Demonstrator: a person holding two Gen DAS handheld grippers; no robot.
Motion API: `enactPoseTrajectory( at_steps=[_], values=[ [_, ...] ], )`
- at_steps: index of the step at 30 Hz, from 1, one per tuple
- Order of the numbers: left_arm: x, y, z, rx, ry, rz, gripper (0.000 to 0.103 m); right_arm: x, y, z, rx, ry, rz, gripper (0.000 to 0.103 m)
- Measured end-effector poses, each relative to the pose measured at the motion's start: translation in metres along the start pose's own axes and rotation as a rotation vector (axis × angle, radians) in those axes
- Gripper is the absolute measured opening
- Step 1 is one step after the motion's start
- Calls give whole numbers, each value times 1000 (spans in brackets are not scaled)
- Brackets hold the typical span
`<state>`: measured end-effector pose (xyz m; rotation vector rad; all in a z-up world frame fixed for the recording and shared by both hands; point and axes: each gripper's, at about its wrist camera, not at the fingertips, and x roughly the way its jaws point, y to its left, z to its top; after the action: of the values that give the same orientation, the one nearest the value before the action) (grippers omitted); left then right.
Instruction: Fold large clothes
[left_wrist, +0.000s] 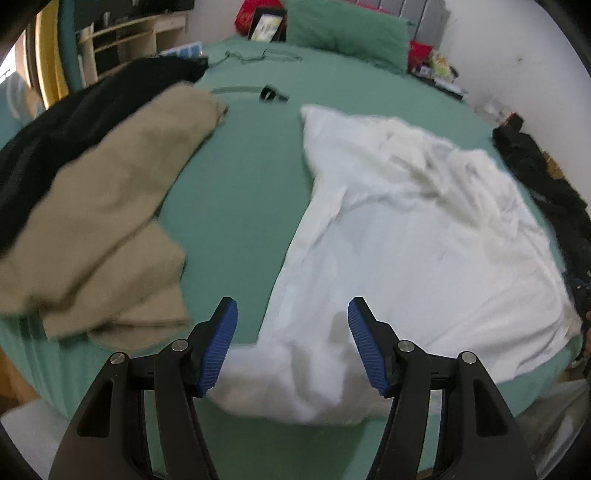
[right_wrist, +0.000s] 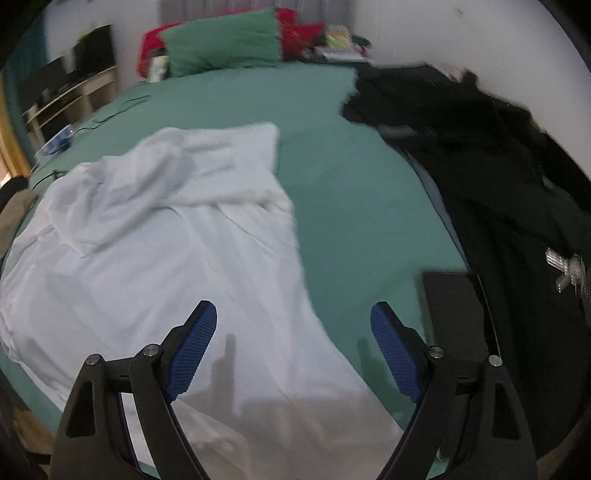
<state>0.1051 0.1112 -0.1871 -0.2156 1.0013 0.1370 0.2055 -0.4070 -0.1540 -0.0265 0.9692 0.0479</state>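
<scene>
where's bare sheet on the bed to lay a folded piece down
Bare green sheet runs as a strip between the tan garment and the white garment, widening toward the green pillow. Another patch lies between the white garment and the black clothes. Both side edges are crowded.

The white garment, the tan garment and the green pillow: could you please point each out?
white garment (left_wrist: 424, 229), left wrist view, middle of the cloth.
tan garment (left_wrist: 110, 206), left wrist view, middle of the cloth.
green pillow (right_wrist: 221, 40), right wrist view, front face.

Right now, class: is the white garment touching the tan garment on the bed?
Apart. The left wrist view shows a bare strip of green sheet between the white garment and the tan garment.
</scene>
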Motion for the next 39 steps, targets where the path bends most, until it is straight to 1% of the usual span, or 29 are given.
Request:
enactPoseTrajectory(
  at_steps=[2,3,5,7,10,13,15,16,17,18,19,20,21,22,23,24,25,27,29,30,35,39],
  values=[
    [3,3,-10,-33,33,-1,66,0,-10,-5,18,18,3,85],
    [3,4,-16,-40,36,-1,66,1,-12,-8,23,27,-3,85],
    [1,1,-23,-12,39,12,66,7,-14,-15,34,62,7,85],
    [1,-1,-28,6,54,29,66,14,-15,-23,39,110,35,85],
    [-1,-4,-34,36,76,49,66,17,-10,-37,6,154,56,85],
    [-2,-4,-39,46,79,54,66,14,-6,-50,-27,162,45,85],
    [-1,-3,-39,42,76,54,66,11,-10,-56,-2,161,62,84],
    [0,-4,-39,46,73,59,66,9,-11,-58,8,162,70,81],
    [0,-6,-41,61,67,71,66,8,-11,-59,13,160,69,70],
    [1,-10,-42,83,61,88,65,6,-12,-60,26,156,60,52],
    [2,-13,-43,102,62,104,65,4,-13,-62,44,152,54,43],
    [2,-15,-42,116,64,112,65,1,-13,-63,74,148,64,28],
    [1,-16,-42,122,68,102,58,-1,-10,-67,94,150,90,14],
    [-1,-15,-42,120,74,81,47,-1,-6,-68,92,154,103,7],
    [-3,-13,-42,115,79,64,37,-2,-2,-69,91,154,117,5],
    [-5,-11,-41,103,87,40,18,-4,2,-70,89,147,114,4],
    [-7,-9,-41,86,94,19,6,-7,2,-70,99,139,126,4],
    [-14,-3,-40,38,101,-29,6,-11,-2,-69,138,120,169,4],
    [-23,-1,-40,15,81,-41,5,-20,-7,-69,171,89,189,4],
    [-31,1,-39,3,69,-51,5,-29,-12,-68,201,58,203,3],
    [-70,10,-34,22,-3,-37,5,-61,-33,-75,315,-22,262,3],
    [-96,28,-27,-2,-46,-55,5,-83,-31,-72,322,-71,278,3]
  ],
)
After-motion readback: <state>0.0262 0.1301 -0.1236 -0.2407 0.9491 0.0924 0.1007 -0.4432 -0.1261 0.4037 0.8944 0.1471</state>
